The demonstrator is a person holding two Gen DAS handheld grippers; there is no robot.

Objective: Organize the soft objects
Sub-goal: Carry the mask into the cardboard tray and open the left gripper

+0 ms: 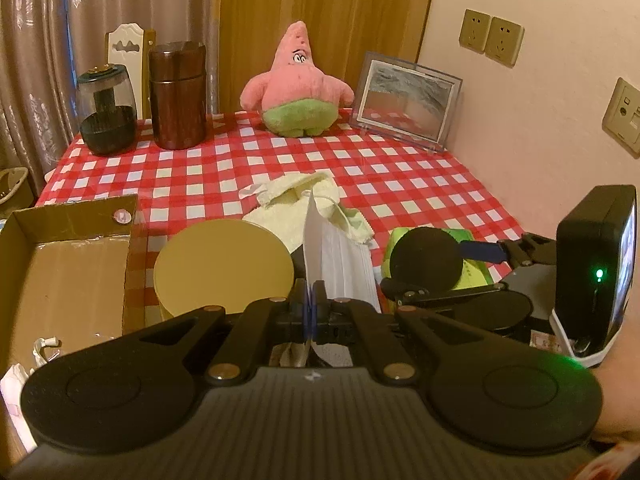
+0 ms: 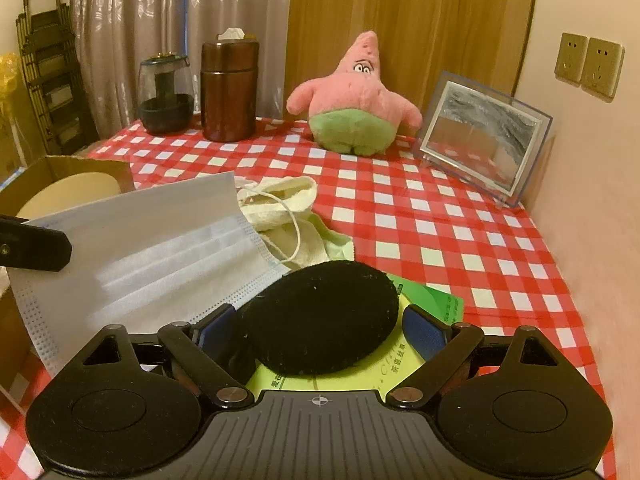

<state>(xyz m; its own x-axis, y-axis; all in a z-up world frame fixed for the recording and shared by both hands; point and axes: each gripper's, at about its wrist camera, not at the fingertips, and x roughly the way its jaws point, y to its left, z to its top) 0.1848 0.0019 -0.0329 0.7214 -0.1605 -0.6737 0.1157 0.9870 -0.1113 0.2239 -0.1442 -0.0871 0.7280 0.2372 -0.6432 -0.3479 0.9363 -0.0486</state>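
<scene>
- The left gripper had its blue-padded fingers pressed together on the lower edge of a white pleated paper face mask, which stood up from the pinch; the right gripper was spread wide, its fingers either side of a round black foam pad without pressing on it.
- Left of the left gripper lay an open brown cardboard box, probably the place for the soft things; a round yellow lidded tin stood between box and mask, just ahead of the fingers.
- Risk on that side: the mask was held by a thin edge only, so I judge it could slip out or flop over on the way to the box, and its loose ear loop could snag the crumpled pale-yellow cloth lying just beyond it and drag that along.
- Risk on the right: the black pad rested on a glossy lime-green card packet, right under the spread jaws. Closing low might catch the packet too, or squash the pad and let it spring free.
- The two grippers were near each other, so a sweep leftward could knock them together or bump the tin.
- The surface was a table under a red-and-white checked cloth, smooth enough to let things slide.
- Far ahead stood a dark glass jar, a brown cylindrical canister, a pink and green star-shaped plush and a clear-framed picture; behind were curtains, a wooden panel and a wall with sockets.
</scene>
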